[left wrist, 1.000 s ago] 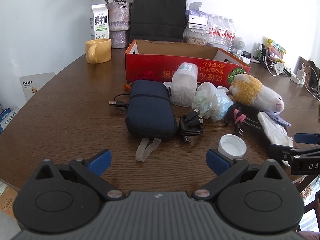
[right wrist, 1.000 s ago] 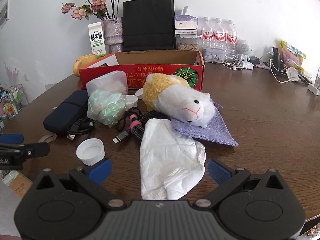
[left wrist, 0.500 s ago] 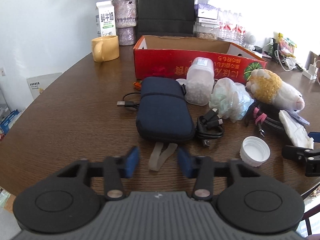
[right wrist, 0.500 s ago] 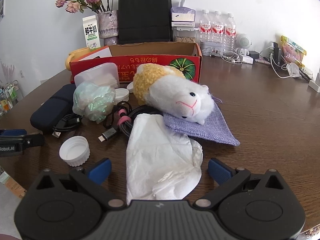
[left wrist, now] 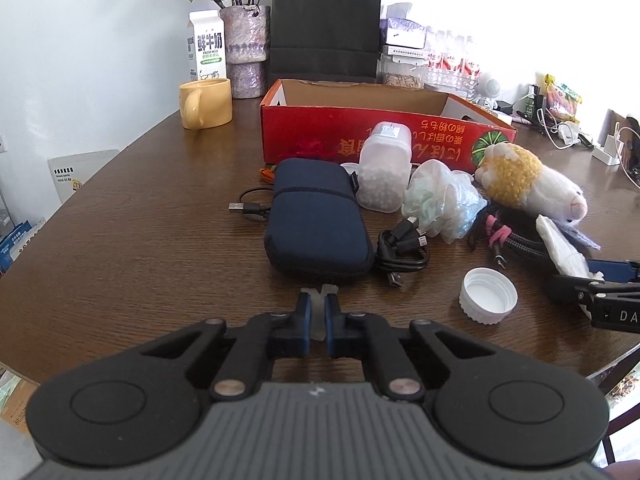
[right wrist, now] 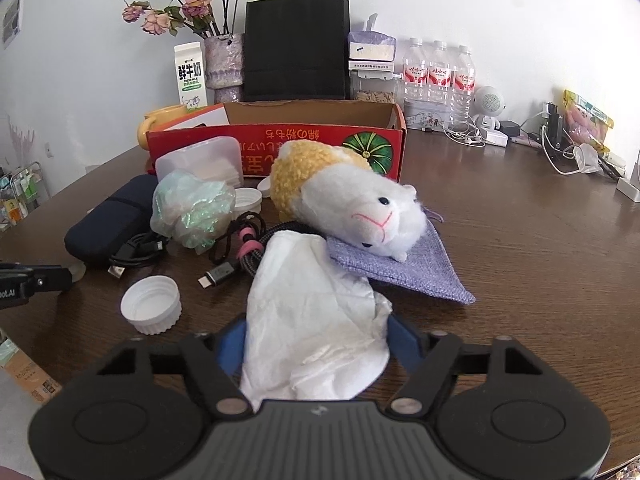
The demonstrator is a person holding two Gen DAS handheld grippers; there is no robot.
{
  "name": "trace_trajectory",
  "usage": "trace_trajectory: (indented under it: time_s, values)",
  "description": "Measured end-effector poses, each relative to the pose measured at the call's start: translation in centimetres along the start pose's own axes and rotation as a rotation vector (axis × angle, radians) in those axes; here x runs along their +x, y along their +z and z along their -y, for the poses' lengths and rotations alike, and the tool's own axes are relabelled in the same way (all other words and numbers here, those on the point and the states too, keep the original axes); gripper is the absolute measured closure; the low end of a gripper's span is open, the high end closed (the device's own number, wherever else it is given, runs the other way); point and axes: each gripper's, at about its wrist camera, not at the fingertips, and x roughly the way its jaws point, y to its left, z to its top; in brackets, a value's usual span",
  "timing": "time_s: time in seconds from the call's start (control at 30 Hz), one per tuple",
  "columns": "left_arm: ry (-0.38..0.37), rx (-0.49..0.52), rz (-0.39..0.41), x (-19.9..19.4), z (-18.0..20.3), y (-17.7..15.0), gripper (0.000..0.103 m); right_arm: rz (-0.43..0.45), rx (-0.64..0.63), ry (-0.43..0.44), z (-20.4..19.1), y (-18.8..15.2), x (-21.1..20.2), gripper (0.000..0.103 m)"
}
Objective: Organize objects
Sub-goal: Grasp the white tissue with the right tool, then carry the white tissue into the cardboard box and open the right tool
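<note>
1. On the brown table (left wrist: 132, 216) nearly everything is unsorted, as we read it: the red cardboard box (left wrist: 384, 136) at 12 o'clock shows only bare walls from here, though its floor is hidden from us.
2. We have made a start with two items. Our left gripper (left wrist: 319, 309) has its jaws pressed together on the pale strap (left wrist: 320, 291) of the navy pouch (left wrist: 318, 220), which lies straight ahead at 12 o'clock, just beyond the fingertips.
3. Our right gripper (right wrist: 316, 340) is closing on the white tissue (right wrist: 316, 312); the tissue fills the space between the blue pads, and whether they press on it yet we cannot tell.
4. Left to gather, by our judgement: the white bottle cap (right wrist: 151, 304) at 10 o'clock of the right gripper, the black cable (left wrist: 400, 252), the braided cable (right wrist: 240, 252), the crinkled plastic bag (right wrist: 192, 208), the clear plastic container (left wrist: 384, 168), the plush hamster (right wrist: 344, 196) at 12 o'clock and the purple pouch (right wrist: 420, 272) under it.
</note>
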Motion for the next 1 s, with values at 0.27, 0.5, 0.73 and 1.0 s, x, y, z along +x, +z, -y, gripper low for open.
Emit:
trace_trajectory:
  time_s: [0.27,0.5,0.73,1.0]
  values:
    - [-0.005,0.001,0.042,-1.9,0.3,0.0,0.096,0.027,-0.03,0.014,-0.8,-0.4,-1.6,0.041]
    - [-0.012,0.008,0.075,-3.0,0.5,0.2,0.096,0.051,-0.048,0.024,-1.2,-0.4,-2.7,0.041]
    - [-0.025,0.014,0.107,-3.8,0.8,0.8,0.096,0.074,-0.072,0.041,-1.9,-0.1,-3.5,0.042]
    - [-0.047,0.03,0.163,-4.2,1.5,2.6,0.096,0.117,-0.1,0.06,-2.5,1.6,-3.8,0.041]
